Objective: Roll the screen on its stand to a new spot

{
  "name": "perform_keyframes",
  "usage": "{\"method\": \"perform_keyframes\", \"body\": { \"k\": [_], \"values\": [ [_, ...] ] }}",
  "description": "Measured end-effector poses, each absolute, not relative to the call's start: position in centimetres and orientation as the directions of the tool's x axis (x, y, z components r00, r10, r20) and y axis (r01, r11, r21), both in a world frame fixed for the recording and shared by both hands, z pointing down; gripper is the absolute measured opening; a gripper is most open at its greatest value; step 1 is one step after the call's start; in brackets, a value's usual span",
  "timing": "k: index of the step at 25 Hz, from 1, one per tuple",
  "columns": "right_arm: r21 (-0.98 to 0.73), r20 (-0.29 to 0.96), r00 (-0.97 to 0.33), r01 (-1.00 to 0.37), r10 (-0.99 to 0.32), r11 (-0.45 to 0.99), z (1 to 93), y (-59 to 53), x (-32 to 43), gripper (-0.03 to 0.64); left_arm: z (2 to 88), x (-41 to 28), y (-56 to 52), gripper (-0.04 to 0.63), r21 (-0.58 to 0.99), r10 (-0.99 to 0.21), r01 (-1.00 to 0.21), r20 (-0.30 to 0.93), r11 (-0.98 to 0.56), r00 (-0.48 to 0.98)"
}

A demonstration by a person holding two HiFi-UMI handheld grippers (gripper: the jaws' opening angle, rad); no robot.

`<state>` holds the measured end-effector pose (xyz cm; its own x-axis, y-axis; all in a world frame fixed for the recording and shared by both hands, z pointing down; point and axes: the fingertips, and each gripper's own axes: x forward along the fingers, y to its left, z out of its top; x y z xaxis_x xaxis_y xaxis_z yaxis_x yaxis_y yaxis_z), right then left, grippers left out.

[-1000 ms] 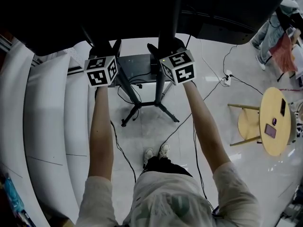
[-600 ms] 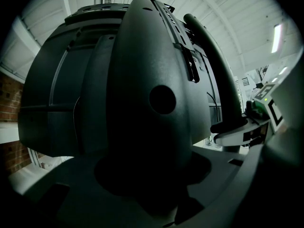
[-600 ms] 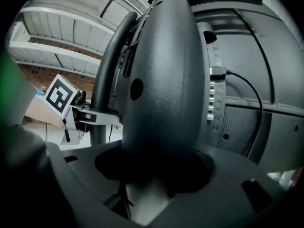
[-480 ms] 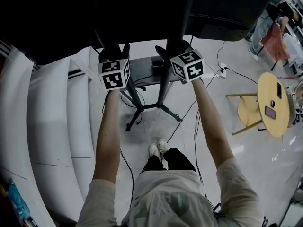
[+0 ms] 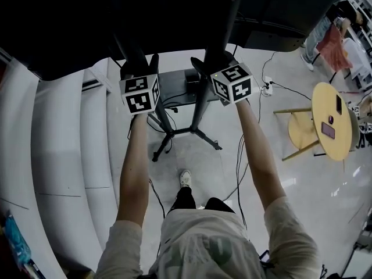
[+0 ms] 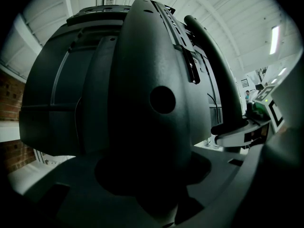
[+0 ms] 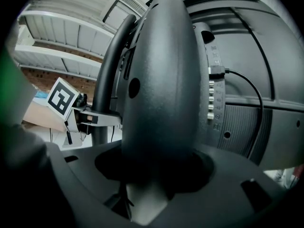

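Wide black screen [image 5: 174, 16], back toward the person, on upright black metal posts [image 6: 156, 103]; left gripper [image 5: 138, 68] and right gripper [image 5: 212, 63] each clench one between their fingers.

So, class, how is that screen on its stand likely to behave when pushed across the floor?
Probably top-heavy: the big screen sits high on a slim stand, so it may tip. The splayed legs should roll easily on the smooth floor. Trailing cables could snag.
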<state>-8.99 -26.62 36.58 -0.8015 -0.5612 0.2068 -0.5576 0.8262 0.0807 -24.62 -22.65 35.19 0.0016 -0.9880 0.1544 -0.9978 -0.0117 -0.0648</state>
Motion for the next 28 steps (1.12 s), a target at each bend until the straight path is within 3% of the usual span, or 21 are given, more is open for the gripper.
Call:
{"method": "perform_keyframes", "body": {
  "k": [28],
  "values": [
    [0.055, 0.186, -0.869, -0.457, -0.459, 0.888, 39.6, -6.3, -0.9, 0.235, 38.5, -16.1, -1.5, 0.224, -0.039, -0.986, -0.997, 0.150, 0.063, -0.069]
  ]
}}
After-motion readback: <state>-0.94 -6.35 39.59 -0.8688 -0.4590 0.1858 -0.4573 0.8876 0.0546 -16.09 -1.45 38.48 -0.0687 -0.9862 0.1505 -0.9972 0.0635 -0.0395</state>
